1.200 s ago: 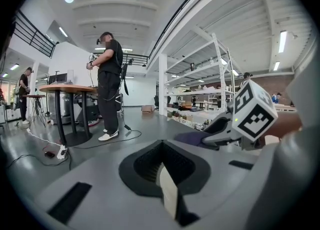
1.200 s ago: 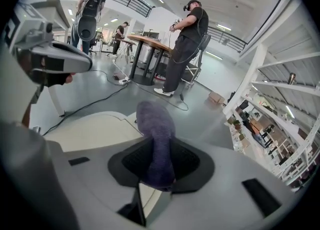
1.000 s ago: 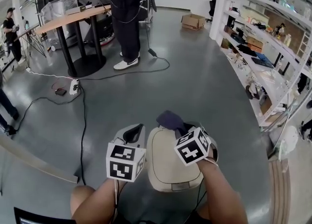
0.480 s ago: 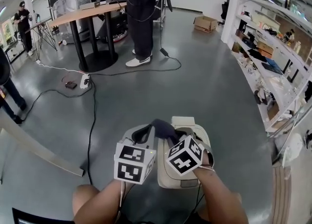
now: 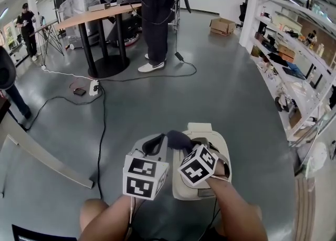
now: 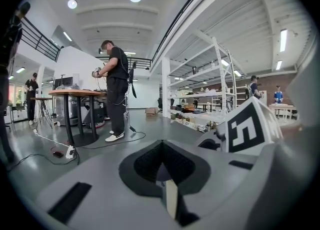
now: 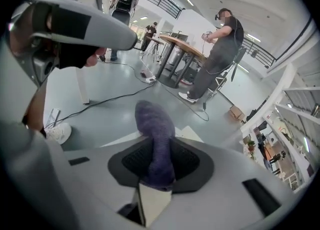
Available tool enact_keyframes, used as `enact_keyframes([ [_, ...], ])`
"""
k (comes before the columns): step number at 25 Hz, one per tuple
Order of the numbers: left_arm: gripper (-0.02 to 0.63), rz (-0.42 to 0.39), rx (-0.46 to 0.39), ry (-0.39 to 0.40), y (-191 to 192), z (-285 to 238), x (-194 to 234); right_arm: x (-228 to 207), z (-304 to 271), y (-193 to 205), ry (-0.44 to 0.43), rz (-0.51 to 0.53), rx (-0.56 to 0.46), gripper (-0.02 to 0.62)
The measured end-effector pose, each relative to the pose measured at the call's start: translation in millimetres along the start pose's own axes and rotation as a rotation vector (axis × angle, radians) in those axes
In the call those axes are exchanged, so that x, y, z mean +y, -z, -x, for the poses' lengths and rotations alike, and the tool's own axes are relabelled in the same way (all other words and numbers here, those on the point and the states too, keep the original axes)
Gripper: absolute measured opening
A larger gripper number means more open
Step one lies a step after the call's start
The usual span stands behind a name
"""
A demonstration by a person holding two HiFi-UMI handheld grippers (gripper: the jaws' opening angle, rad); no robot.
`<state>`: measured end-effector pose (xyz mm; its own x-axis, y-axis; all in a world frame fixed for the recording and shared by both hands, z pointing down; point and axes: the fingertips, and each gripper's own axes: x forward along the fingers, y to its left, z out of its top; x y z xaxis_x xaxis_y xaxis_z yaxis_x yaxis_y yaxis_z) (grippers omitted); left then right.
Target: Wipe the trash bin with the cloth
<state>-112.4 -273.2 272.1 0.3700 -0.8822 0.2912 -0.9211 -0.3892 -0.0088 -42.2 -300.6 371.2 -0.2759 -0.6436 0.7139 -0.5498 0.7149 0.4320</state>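
Down at 6 o'clock on the floor, my right tongs (image 7: 157, 166) pinch the cloth (image 7: 154, 134) at the 10 o'clock edge of the bin (image 5: 206, 131), left tongs (image 6: 162, 166) clenched empty beside it; I should press flat and sweep slowly.

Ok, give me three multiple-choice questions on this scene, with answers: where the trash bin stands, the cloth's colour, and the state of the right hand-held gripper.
1. Where does the trash bin stand?
A. on the floor
B. on the round table
C. on the shelves

2. What colour is the cloth?
A. white
B. purple
C. yellow

3. The right hand-held gripper is:
A. open and empty
B. shut on a cable
C. shut on the cloth

Answers:
1 A: the head view shows the bin on grey floor.
2 B: it is purple in both views.
3 C: its jaws pinch the cloth.
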Motion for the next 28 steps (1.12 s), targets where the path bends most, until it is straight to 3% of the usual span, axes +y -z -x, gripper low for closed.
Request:
enact_keyframes([
  [28,-0.002,-0.01,-0.004,0.067,0.7,-11.2,-31.0,-66.4,19.4,85.0,0.154,-0.151,0.095,0.101],
])
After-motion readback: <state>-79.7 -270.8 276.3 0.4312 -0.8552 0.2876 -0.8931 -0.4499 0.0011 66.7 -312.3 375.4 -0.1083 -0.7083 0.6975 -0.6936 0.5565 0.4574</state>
